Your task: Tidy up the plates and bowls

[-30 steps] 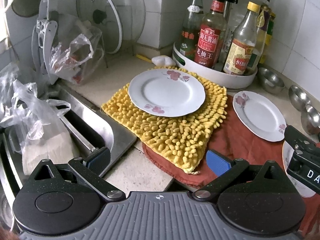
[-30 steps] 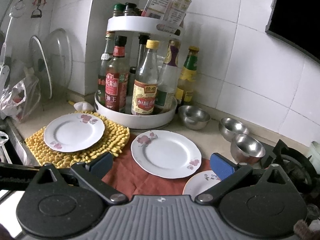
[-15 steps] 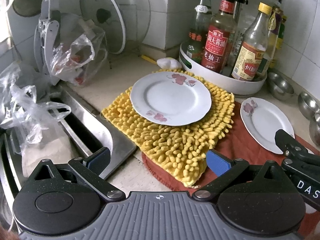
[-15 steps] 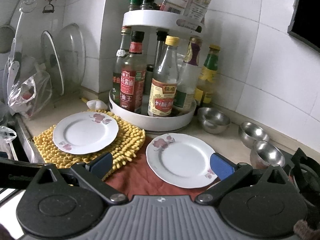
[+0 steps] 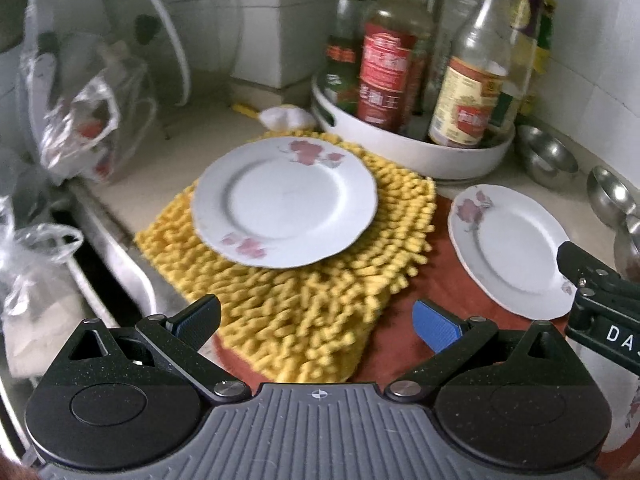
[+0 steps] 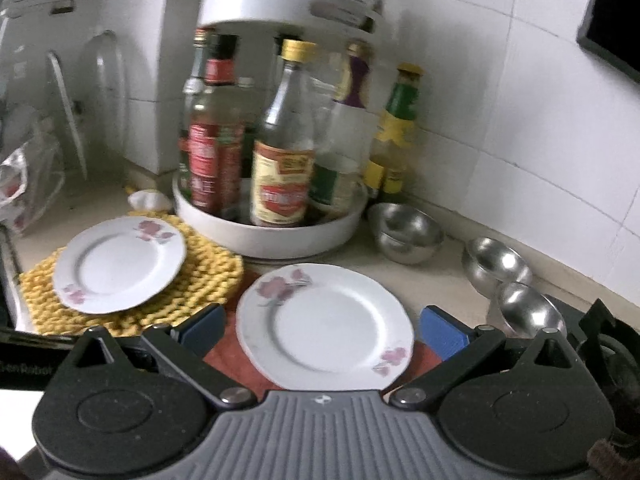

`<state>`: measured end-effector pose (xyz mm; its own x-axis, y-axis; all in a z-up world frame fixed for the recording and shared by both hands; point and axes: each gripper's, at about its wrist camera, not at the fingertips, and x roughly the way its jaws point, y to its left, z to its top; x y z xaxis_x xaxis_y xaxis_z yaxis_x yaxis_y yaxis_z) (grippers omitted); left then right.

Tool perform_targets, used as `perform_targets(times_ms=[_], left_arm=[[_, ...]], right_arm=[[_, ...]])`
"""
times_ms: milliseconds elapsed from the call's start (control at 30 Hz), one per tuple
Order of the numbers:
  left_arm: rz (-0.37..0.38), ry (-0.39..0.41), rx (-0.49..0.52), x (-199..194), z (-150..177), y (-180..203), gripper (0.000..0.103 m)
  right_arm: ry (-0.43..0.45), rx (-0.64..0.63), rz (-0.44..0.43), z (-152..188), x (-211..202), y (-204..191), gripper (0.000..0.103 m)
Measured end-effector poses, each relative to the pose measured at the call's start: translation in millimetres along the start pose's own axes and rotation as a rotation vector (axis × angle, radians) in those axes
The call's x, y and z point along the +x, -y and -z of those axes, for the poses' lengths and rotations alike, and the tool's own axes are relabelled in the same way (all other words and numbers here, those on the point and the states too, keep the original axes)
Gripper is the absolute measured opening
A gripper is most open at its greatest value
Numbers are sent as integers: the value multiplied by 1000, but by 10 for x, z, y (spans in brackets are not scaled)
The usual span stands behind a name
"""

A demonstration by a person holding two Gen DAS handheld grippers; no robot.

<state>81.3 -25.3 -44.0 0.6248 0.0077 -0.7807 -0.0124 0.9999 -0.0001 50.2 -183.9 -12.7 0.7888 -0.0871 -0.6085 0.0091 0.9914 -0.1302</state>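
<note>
Kitchen counter, two wrist views. The right gripper (image 6: 322, 330) has its jaws spread wide and holds nothing; the plate on the red cloth (image 6: 322, 322) lies directly ahead of it and slightly below, its near rim falling in the gap between the two blue pads (image 6: 442, 332). The left gripper (image 5: 316, 322) is likewise spread wide and empty, facing the plate on the yellow mat (image 5: 284, 202), which lies well ahead of it, toward the counter's sink-side edge. The right gripper is judged the nearer to a plate, so the coming grasp probably turns on its pads closing over that near rim. Both plates are round, with no long axis, white, flat-lying, with pink flower prints at opposite rims. Three steel bowls (image 6: 406, 232) sit upright along the back wall, right of the bottle rack (image 6: 268, 236). Both views are motion-blurred.
</note>
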Motion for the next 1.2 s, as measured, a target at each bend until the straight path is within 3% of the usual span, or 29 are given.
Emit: perform_targets(times_ms=[833,1200], left_arm=[[61,-89,107,640,-324,801,103],[104,-155,180,1004,-412,1161,100]], right_arm=[[-86,54,48,-52,551,633,100],[-182,48,64,-52,1097,1019,100]])
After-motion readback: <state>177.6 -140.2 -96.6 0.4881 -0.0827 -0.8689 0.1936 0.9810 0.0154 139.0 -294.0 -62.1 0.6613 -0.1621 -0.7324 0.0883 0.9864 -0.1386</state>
